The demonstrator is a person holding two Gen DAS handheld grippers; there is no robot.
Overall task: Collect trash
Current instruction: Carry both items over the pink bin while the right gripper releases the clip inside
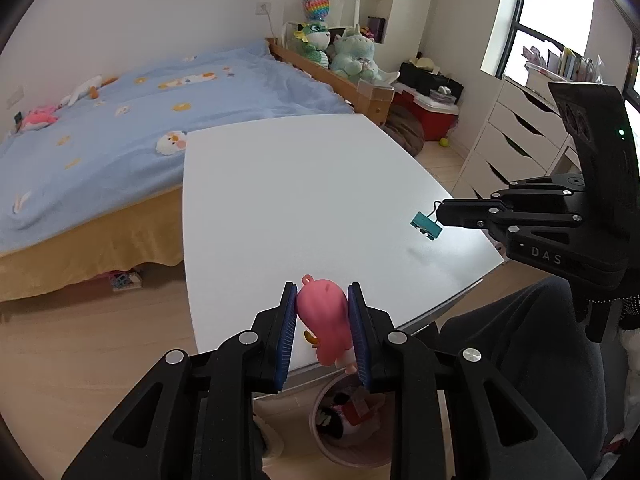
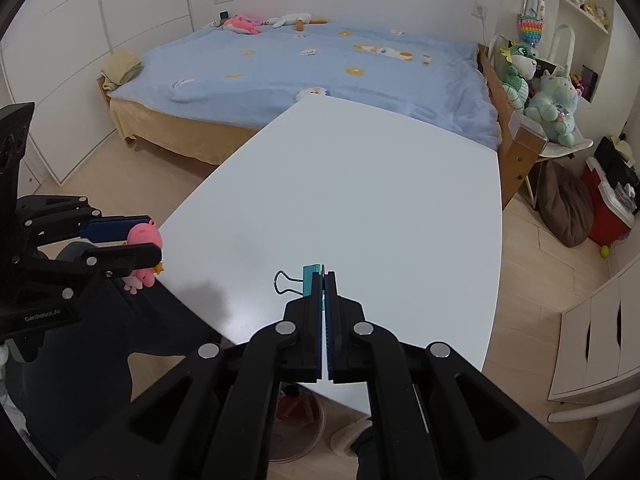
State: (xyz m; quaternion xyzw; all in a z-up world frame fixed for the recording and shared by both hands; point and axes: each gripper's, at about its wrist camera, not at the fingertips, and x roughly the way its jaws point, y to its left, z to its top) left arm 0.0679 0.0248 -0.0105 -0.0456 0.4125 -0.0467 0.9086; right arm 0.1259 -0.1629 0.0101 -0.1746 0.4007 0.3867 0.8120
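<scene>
Left wrist view: two grippers show, each carrying one thing. The left gripper [image 1: 322, 322] is clamped on one pink toy [image 1: 326, 320], a smooth, rounded rubbery figure with a small loop on top, squeezed between two blue ribbed pads [image 1: 285, 340] above the near edge of the white table [image 1: 304, 192]. Directly below it on the wood floor stands one round pale bin [image 1: 344, 436] with crumpled scraps inside.

The right gripper [image 1: 438, 216] reaches in from the right over the table's right side. Its jaws are pressed together on one binder clip [image 1: 425, 226], teal with thin black wire handles, which hangs off the fingertips clear of the tabletop, with a faint shadow beneath it.

In the right wrist view the clip [image 2: 311, 278] sits at the very tip of the jaws, its body poking out to the left and one wire loop curving beside it. The table is flat, matt and bare. Beyond it lies one bed [image 2: 320, 64] under a soft blue blanket.
</scene>
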